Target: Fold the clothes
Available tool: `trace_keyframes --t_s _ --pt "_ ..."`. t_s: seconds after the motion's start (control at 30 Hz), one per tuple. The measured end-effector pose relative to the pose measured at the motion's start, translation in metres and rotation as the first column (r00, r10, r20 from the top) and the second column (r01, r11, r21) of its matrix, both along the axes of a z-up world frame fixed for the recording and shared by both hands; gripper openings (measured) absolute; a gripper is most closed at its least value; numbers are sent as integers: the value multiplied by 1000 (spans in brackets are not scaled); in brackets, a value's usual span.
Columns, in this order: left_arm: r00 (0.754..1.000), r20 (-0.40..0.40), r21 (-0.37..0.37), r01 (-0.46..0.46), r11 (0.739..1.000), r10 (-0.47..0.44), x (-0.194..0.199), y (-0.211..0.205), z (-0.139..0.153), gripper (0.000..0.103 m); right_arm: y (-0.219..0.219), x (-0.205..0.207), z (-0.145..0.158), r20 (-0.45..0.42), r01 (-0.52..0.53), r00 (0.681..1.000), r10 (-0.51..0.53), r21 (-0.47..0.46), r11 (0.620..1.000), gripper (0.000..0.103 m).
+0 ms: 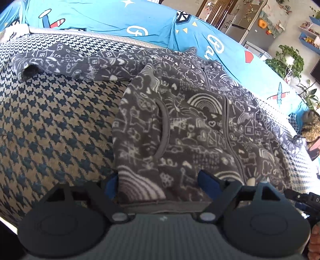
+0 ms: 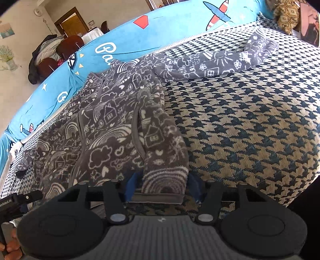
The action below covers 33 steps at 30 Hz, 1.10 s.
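Note:
A grey fleece jacket (image 1: 180,120) with white doodle print lies front up on the houndstooth cover (image 1: 50,120), zipper closed. One sleeve (image 1: 70,62) stretches out to the side. My left gripper (image 1: 160,180) is open at the jacket's bottom hem, with one hem corner lying flat between its blue fingers (image 1: 208,183). In the right wrist view the same jacket (image 2: 112,124) shows its other sleeve (image 2: 210,64) spread out. My right gripper (image 2: 164,186) is open around the opposite hem corner, its blue fingers (image 2: 133,186) close on either side of the fabric.
A blue cartoon-print backrest (image 1: 120,20) runs behind the jacket. A brown patterned soft toy (image 2: 286,14) and a picture sit at the far end. Wide houndstooth surface (image 2: 250,130) lies beside the jacket. A fridge (image 1: 246,24) and plants (image 1: 288,60) stand beyond.

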<state>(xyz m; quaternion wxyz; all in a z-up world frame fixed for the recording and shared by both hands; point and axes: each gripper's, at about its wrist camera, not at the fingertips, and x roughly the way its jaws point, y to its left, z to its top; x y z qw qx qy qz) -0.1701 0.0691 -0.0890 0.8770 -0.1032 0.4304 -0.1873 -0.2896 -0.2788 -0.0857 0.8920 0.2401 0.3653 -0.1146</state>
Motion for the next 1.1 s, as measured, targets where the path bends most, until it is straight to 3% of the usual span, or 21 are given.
trace_keyframes --t_s 0.13,0.33,0.5,0.83,0.97,1.1 --pt "1000 14 -4 9 1000 -9 -1 -2 1 56 3 2 0 12 -16 1000 16 -18 1000 32" --pt "999 40 20 13 1000 -14 -5 -6 1 35 10 3 1 22 -32 999 33 -49 998 26" --pt "999 41 19 9 1000 -10 -5 -8 0 35 9 3 -1 20 -21 1000 22 -30 999 29" --pt "999 52 31 12 999 -14 -6 -13 -1 47 15 5 -1 14 -28 999 29 -57 998 36" --pt "998 65 52 18 998 -21 -8 -16 -1 46 20 6 -1 11 -40 999 41 -92 995 39" --pt "997 74 64 25 998 -30 -10 -18 0 35 23 6 -1 12 -51 999 53 -125 991 39"
